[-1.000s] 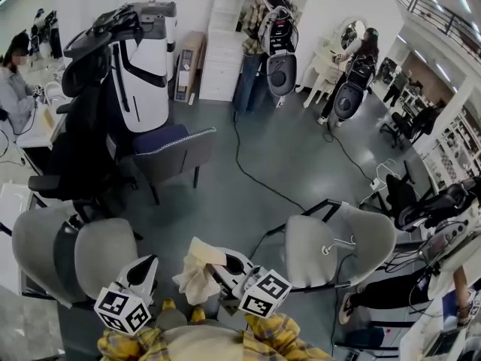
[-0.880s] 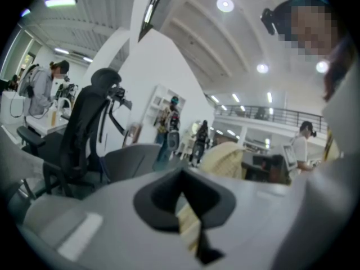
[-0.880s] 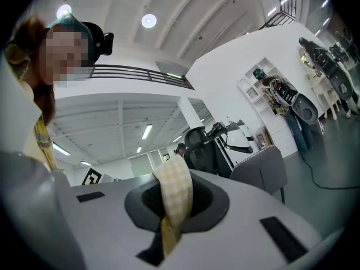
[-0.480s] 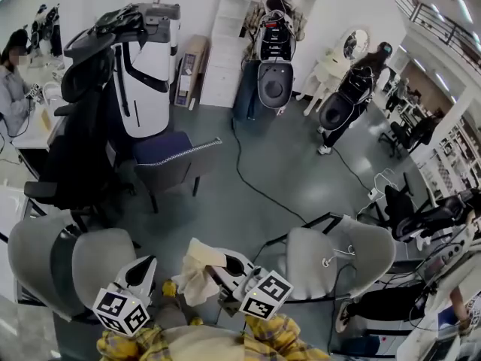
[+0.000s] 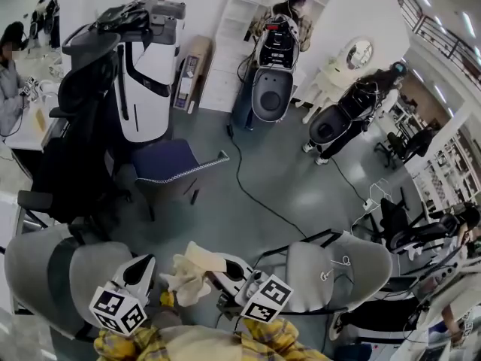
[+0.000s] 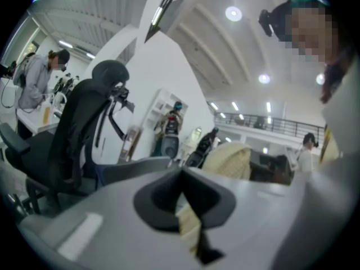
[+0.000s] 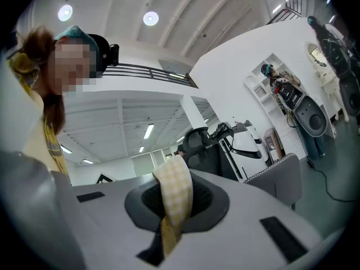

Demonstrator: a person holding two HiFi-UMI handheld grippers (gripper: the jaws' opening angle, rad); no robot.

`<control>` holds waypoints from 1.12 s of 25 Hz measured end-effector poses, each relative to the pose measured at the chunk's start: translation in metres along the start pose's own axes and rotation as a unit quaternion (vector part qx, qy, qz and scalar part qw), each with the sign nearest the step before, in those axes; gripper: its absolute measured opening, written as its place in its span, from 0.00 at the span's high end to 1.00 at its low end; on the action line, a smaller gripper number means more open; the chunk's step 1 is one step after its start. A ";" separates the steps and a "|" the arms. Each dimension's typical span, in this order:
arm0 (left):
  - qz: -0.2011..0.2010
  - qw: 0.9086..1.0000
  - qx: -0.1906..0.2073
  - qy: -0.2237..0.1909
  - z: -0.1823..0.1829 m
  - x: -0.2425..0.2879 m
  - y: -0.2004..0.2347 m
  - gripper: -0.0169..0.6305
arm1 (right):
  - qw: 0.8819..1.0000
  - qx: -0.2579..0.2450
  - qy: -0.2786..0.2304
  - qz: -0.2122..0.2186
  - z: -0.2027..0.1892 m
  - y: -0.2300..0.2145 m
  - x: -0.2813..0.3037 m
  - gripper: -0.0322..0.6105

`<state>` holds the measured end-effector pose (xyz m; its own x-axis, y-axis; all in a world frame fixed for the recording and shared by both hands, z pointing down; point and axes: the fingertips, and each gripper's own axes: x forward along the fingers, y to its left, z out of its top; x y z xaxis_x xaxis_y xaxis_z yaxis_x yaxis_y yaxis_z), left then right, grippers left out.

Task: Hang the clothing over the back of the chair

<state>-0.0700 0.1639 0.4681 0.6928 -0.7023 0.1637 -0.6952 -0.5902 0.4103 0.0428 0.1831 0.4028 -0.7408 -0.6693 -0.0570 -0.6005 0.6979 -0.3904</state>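
Garment (image 5: 192, 271), pale check: bunched aloft just left of the grey chair (image 5: 316, 277), left tongs (image 6: 181, 176) and right tongs (image 7: 169, 193) both clamped on it; best spread wide, raised clear of the chair's back, middle lowered across the top.

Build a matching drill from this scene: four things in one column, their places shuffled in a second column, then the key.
Things
1. pale yellow clothing
2. dark blue chair
3. black office chair
4. grey chairs

Places
A. far left in the head view, in front of the white machine
B. one on either side of the two grippers
C. pinched in the jaws of the left gripper and the right gripper
D. on the open floor beyond both grippers

Pairs: 1-C, 2-D, 3-A, 4-B
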 end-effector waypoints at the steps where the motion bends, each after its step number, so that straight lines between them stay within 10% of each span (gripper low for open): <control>1: 0.000 1.000 -0.001 0.001 0.002 0.002 0.006 0.97 | 1.000 -0.001 0.000 0.001 0.001 -0.002 0.007 0.92; 28: -0.006 1.000 -0.003 0.021 0.051 0.069 0.099 0.97 | 0.999 -0.034 -0.018 -0.003 0.067 -0.073 0.127 0.92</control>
<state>-0.1002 0.0368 0.4745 0.7085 -0.6781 0.1954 -0.6855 -0.5957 0.4186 0.0126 0.0298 0.3621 -0.7270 -0.6810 -0.0877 -0.6249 0.7091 -0.3266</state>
